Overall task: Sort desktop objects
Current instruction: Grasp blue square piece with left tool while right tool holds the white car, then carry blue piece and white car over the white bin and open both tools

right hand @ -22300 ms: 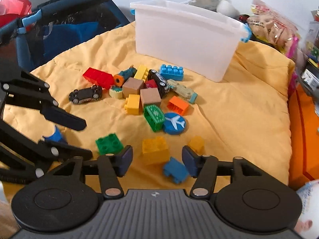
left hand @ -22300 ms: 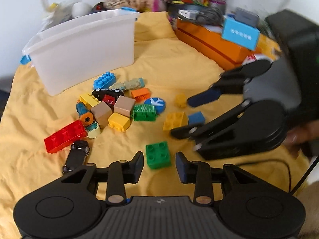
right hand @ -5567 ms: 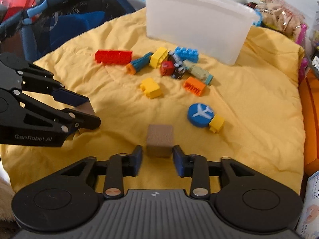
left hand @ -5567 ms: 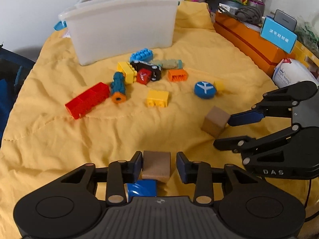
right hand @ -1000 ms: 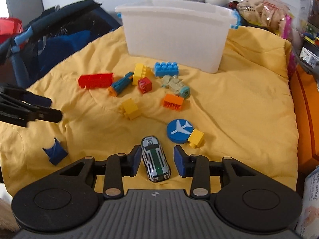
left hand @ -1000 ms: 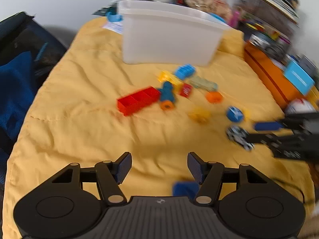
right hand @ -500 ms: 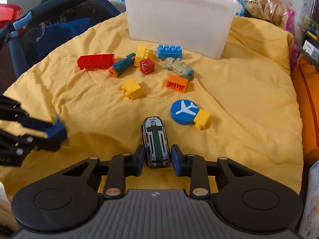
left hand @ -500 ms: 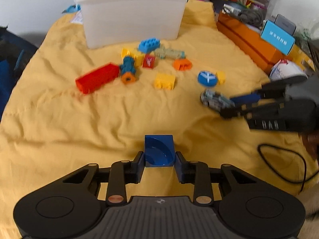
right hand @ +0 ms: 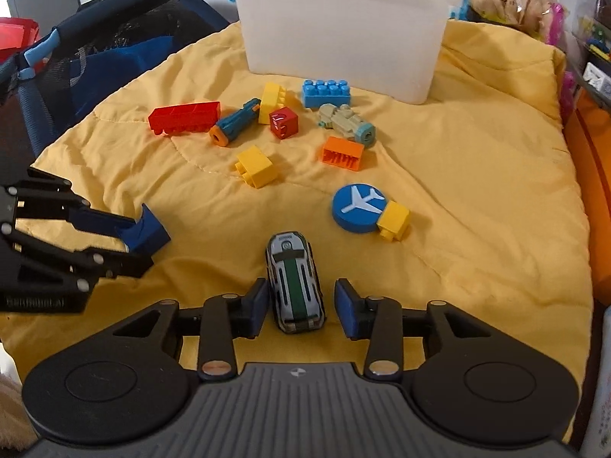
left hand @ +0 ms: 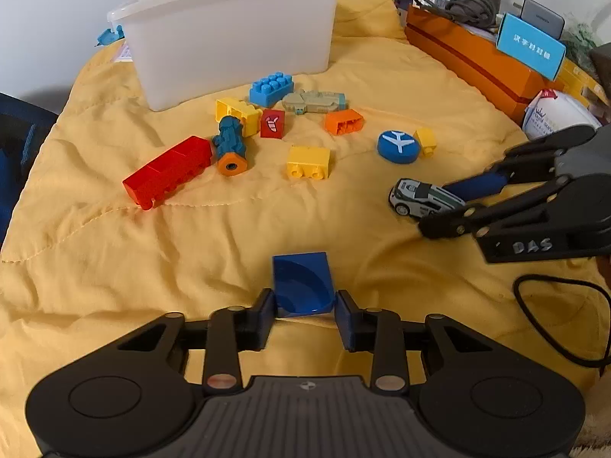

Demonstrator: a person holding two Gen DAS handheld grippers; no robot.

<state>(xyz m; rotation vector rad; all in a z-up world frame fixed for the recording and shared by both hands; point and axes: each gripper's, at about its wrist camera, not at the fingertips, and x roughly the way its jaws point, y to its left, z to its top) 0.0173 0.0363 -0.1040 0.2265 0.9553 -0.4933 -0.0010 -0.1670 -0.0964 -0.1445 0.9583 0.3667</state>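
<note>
Right wrist: toy car between open right gripper pads, untouched.

Both wrist cameras look steeply down, close over the yellow cloth — sharing its scattered toys.

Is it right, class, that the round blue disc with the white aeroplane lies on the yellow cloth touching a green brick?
Not quite: the brick is yellow, not green. In the right wrist view the blue disc with the white aeroplane lies on the yellow cloth, and the small yellow brick touches its edge. The left wrist view shows the same pair.
</note>
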